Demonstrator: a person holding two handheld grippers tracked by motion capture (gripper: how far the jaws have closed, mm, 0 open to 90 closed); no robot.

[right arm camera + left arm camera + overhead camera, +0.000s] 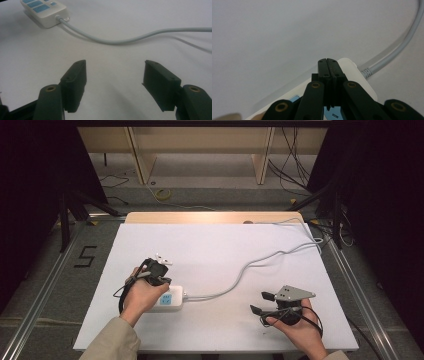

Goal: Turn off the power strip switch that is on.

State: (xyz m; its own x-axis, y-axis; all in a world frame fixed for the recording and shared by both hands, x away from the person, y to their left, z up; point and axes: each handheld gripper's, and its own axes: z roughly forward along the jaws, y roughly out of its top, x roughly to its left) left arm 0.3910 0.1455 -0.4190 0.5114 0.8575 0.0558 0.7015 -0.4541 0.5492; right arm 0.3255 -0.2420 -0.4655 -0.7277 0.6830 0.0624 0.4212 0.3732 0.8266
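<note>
A white power strip (171, 300) with blue panels lies at the front left of the white table, and its grey cable (250, 265) snakes off to the back right. A person's left hand holds my left gripper (161, 280) just over the strip. In the left gripper view the black jaws of this gripper (328, 65) are pressed together with nothing between them, above the strip's cable end (354, 75). My right gripper (261, 303) rests at the front right, jaws wide apart and empty (115, 63), pointing toward the strip (45, 11) and cable (125, 37).
The white table top (215, 245) has a wooden strip (210, 217) along its far edge. Beyond it are wooden legs, loose cables and a yellow coil (162, 195) on the floor. A taped "5" (86, 256) marks the floor at left. Metal rails run along both sides.
</note>
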